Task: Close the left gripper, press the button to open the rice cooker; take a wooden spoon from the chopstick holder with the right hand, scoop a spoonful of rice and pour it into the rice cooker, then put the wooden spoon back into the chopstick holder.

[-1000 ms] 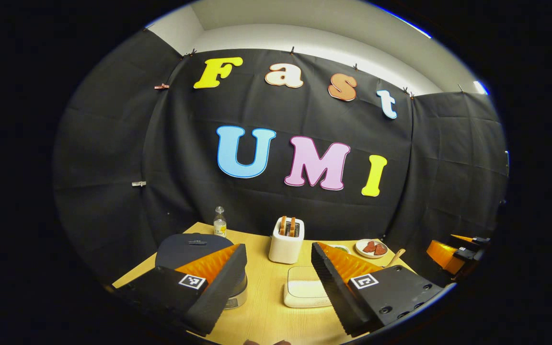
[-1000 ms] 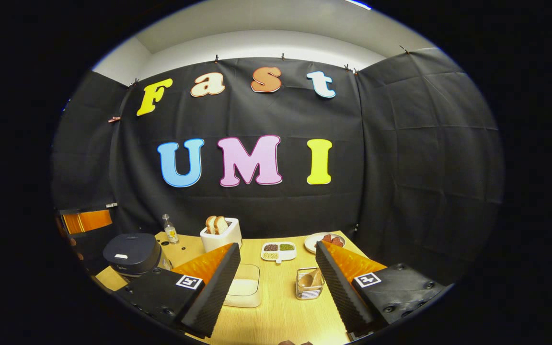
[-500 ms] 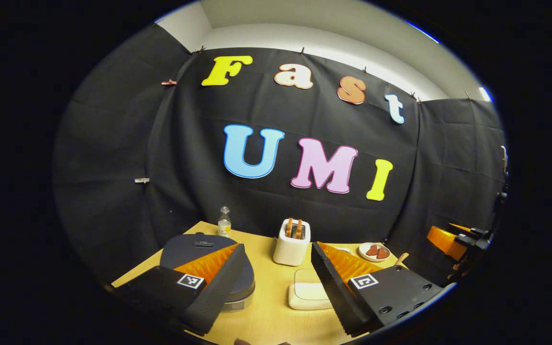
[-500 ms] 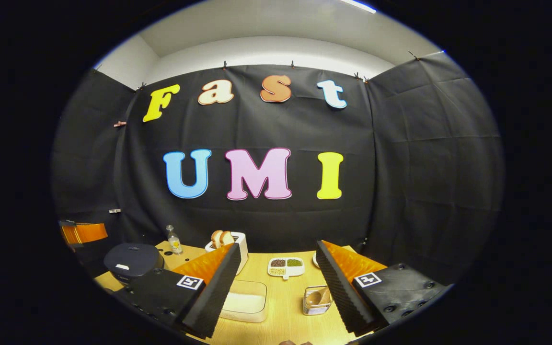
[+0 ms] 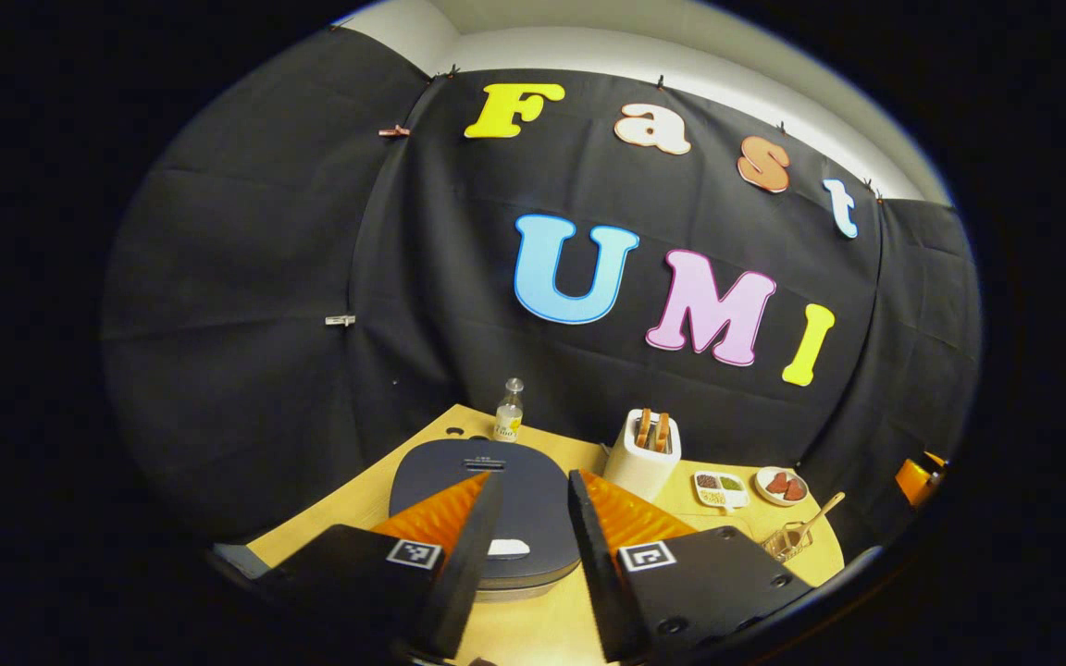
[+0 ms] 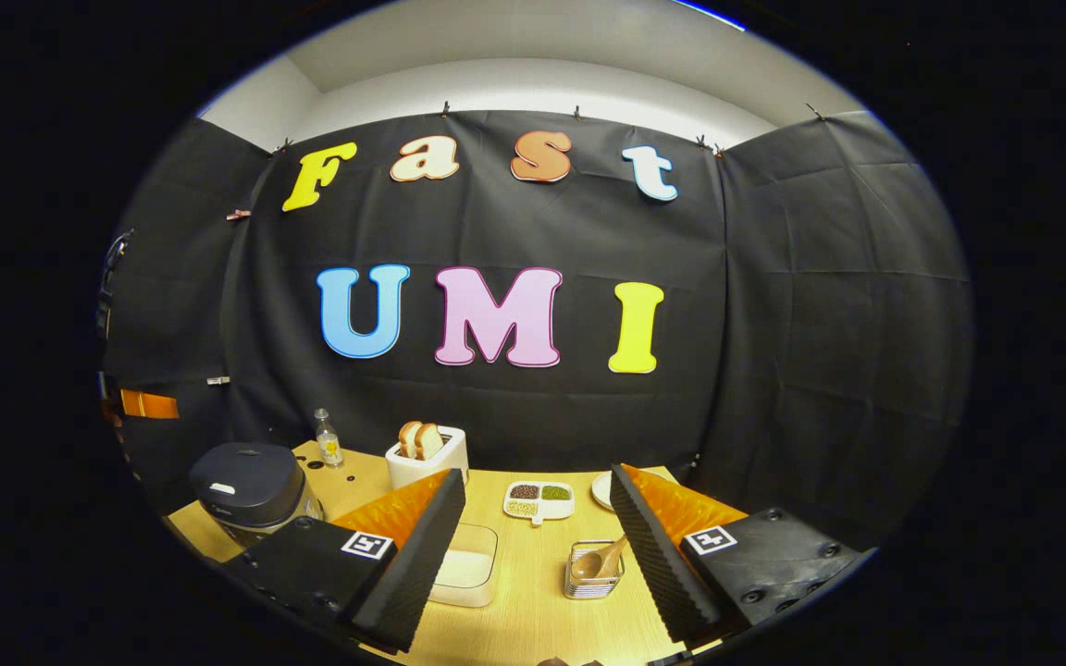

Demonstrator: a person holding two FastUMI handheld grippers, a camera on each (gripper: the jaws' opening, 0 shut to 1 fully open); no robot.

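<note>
The dark rice cooker (image 5: pixel 496 504) sits lid-down right ahead of my left gripper (image 5: pixel 533 481), its white button (image 5: pixel 507 548) showing between the two fingers. That gripper hovers above the cooker, its jaws a narrow gap apart and holding nothing. The cooker (image 6: pixel 251 481) stands far left in the right gripper view. A wooden spoon (image 6: pixel 600 560) rests in the wire chopstick holder (image 6: pixel 593 572), just left of my right gripper's right finger. My right gripper (image 6: pixel 536 476) is open and empty above the table. A clear box of rice (image 6: pixel 466 569) lies by its left finger.
On the wooden table (image 6: pixel 533 620) stand a white toaster (image 6: pixel 425 453) with bread, a small bottle (image 6: pixel 328 439), a sectioned dish (image 6: pixel 539 499) of beans and a plate (image 6: pixel 601 490). The holder (image 5: pixel 787 543) and spoon (image 5: pixel 818 516) are at the table's right end.
My left gripper has swung left over the rice cooker and its fingers have drawn closer together. The right gripper stays open and has shifted only slightly.
</note>
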